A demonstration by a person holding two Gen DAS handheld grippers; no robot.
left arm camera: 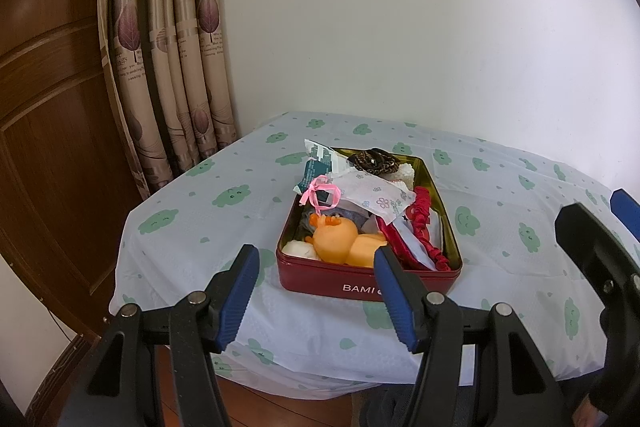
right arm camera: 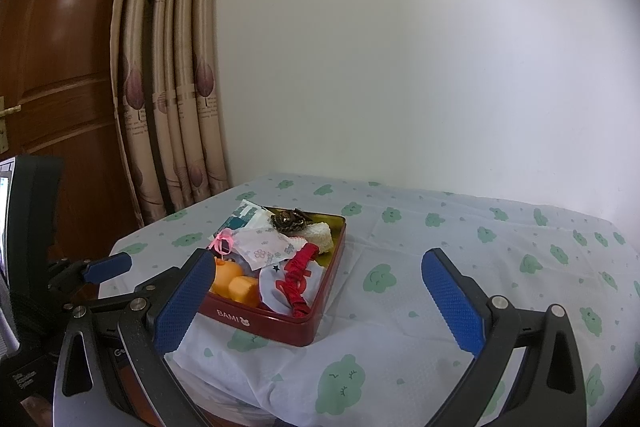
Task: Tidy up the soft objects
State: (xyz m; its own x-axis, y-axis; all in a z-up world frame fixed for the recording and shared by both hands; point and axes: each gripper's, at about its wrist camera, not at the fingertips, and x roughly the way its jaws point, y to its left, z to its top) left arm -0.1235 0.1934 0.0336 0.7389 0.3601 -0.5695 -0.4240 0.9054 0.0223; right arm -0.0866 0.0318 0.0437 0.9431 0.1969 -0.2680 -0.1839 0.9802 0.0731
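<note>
A red tin (left arm camera: 360,283) (right arm camera: 280,323) marked BAMI stands on the table, full of soft things. Inside lie an orange duck toy (left arm camera: 340,239) (right arm camera: 234,281), a red scrunchie (left arm camera: 424,227) (right arm camera: 298,275), a flowered white packet (left arm camera: 376,197) (right arm camera: 266,245), a pink ribbon (left arm camera: 320,191) (right arm camera: 222,241), a brown patterned scrunchie (left arm camera: 370,161) (right arm camera: 288,219) and a white fluffy piece (right arm camera: 322,233). My left gripper (left arm camera: 316,259) hangs open just short of the tin's near wall, holding nothing. My right gripper (right arm camera: 320,263) stands wide open to the tin's right, also holding nothing.
The table wears a white cloth (left arm camera: 200,227) (right arm camera: 440,307) printed with green clouds. A beige leaf-print curtain (left arm camera: 168,67) and a brown wooden door (left arm camera: 48,107) stand at the left. A white wall (left arm camera: 400,7) closes the back.
</note>
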